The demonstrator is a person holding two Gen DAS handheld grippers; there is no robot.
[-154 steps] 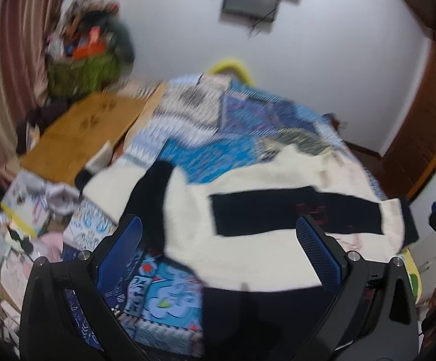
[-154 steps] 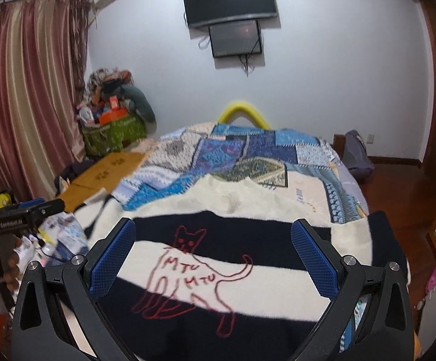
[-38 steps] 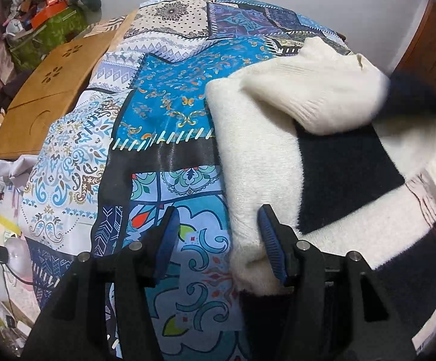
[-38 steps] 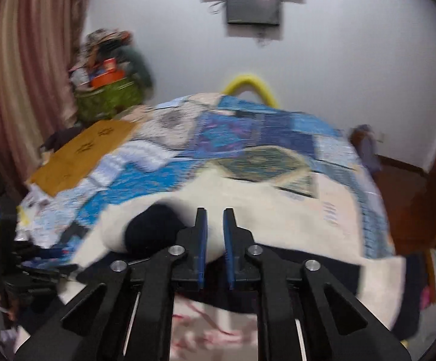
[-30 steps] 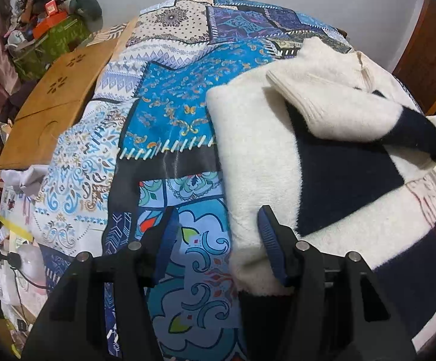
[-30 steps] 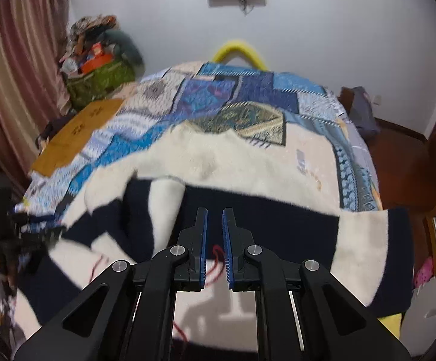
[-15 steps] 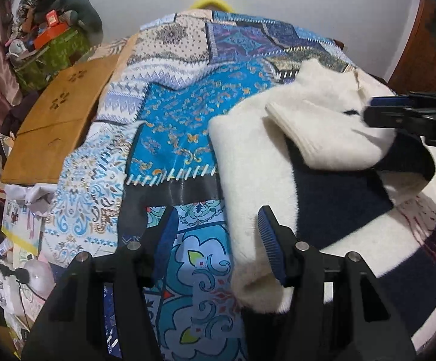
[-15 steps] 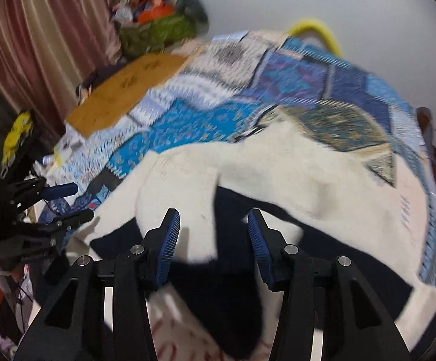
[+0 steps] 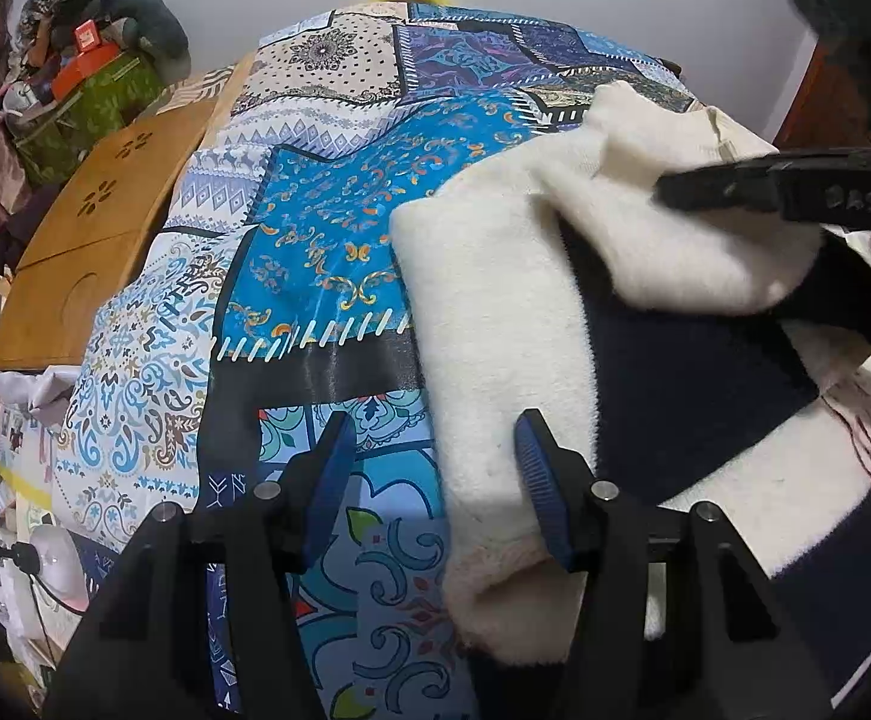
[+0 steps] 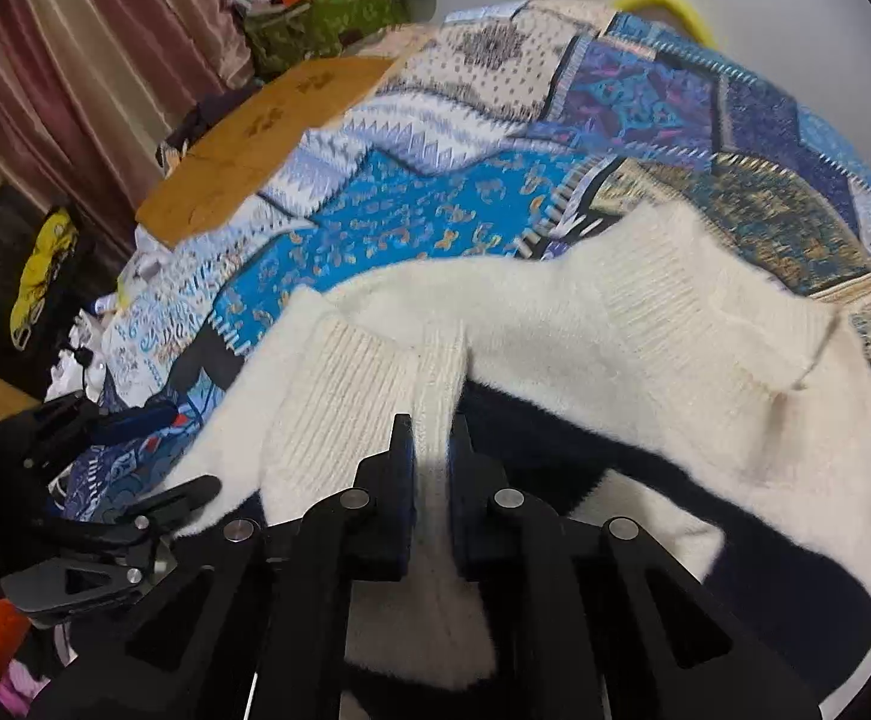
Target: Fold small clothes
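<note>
A cream and navy striped sweater (image 9: 495, 312) lies on a patchwork bedspread (image 9: 339, 228). One sleeve (image 9: 675, 240) is folded across its chest. My left gripper (image 9: 432, 450) is open and straddles the sweater's left edge near the hem. My right gripper (image 10: 432, 438) is shut on the sleeve's ribbed cuff (image 10: 435, 372), which lies on the sweater's body (image 10: 585, 348). The right gripper also shows in the left wrist view (image 9: 735, 189), over the folded sleeve. The left gripper shows in the right wrist view (image 10: 129, 438) at the lower left.
A wooden board (image 9: 93, 240) leans at the bed's left side. A green basket of clutter (image 9: 99, 90) stands by striped curtains (image 10: 75, 60). A yellow and black bag (image 10: 39, 276) and small items lie on the floor at the left. A white wall is behind the bed.
My right gripper has moved down onto the folded sleeve and closed on its cuff; half a second ago it was open above the sweater. The left gripper has stayed put.
</note>
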